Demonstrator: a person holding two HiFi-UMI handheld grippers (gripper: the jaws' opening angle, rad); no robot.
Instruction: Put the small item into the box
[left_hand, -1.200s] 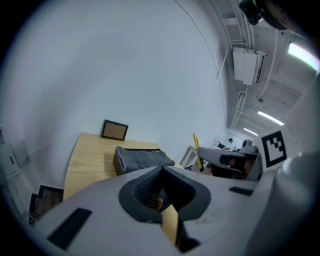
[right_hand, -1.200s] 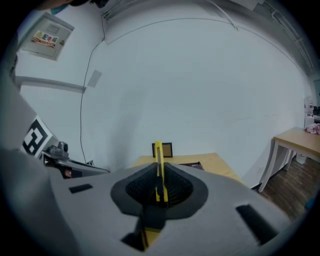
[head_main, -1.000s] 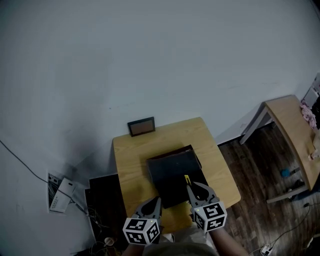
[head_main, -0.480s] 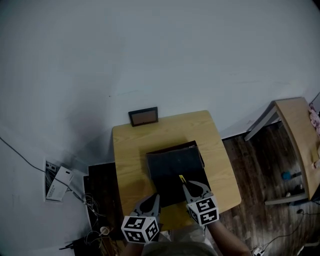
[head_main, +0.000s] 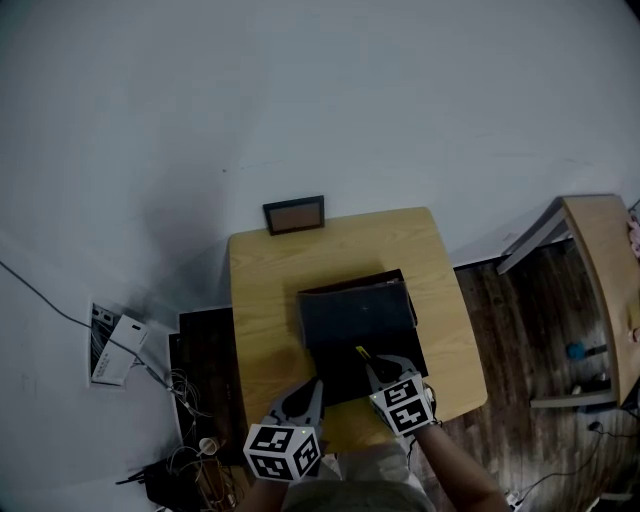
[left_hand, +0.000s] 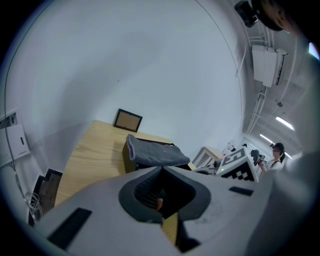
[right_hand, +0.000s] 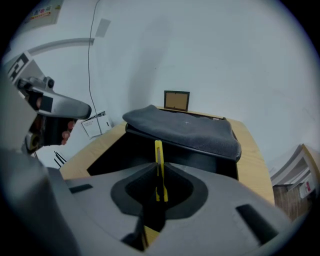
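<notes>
My right tongs (right_hand: 159, 168) pinch a thin yellow strip (right_hand: 158, 151) over the open black box (head_main: 334, 384) near the surface's (head_main: 262, 290) front edge. My left tongs (left_hand: 161, 169), closed and empty, sit just beside the box.

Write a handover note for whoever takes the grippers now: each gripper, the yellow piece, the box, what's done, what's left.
Right gripper: shut on the thin yellow strip, which stands upright in the jaws over the open front of the black box.
Left gripper: shut, nothing between its tips, by the box's near left corner; contact with the box unclear.
Box: on the wooden table, grey lid folded back toward the wall.
Done: strip gripped and brought to the box.
Left: lower it in, open the right jaws, withdraw.
</notes>
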